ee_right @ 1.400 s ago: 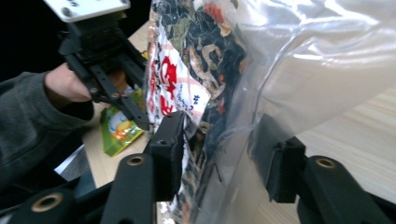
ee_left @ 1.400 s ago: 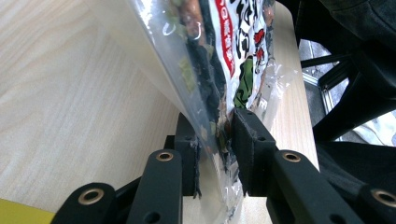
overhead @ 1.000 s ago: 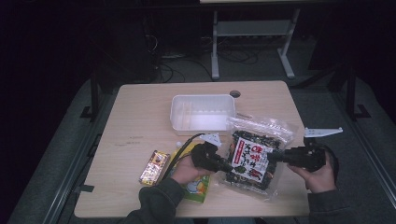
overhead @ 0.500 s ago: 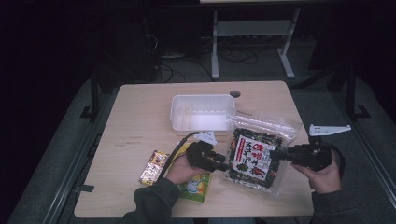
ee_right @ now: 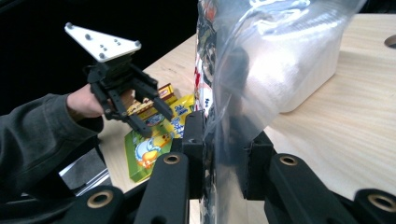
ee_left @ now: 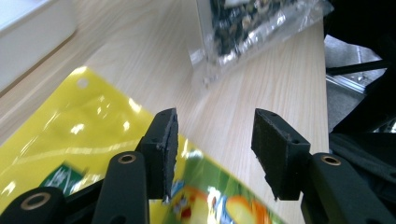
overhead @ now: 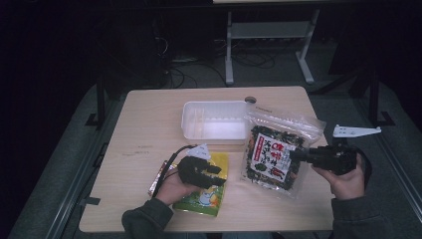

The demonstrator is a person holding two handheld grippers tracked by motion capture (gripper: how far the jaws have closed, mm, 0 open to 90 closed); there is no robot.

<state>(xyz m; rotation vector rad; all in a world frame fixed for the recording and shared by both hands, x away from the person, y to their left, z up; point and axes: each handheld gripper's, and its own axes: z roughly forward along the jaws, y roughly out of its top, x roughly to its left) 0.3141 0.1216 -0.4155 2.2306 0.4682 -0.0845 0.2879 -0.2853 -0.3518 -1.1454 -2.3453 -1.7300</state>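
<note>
A clear bag of dark snacks [overhead: 273, 154] with a red and white label is held up off the table by its right edge. My right gripper [overhead: 298, 155] is shut on that edge; in the right gripper view the clear film [ee_right: 261, 60] stands pinched between the jaws of the right gripper [ee_right: 222, 154]. My left gripper [overhead: 211, 172] hovers over a yellow-green packet [overhead: 206, 191] to the bag's left. Its jaws have just been opening, and the left gripper [ee_left: 215, 121] has nothing between them above the packet [ee_left: 70, 130]. The bag's corner [ee_left: 252, 28] lies beyond.
A white tray [overhead: 216, 121] stands at the table's middle back, just left of the bag's top. A small wrapped bar [overhead: 158, 179] lies left of the yellow-green packet. The table's front edge is close to both hands.
The left gripper has let go of the bag's left edge, opened, and drawn left over the yellow-green packet. The right gripper has lifted the bag a little.
</note>
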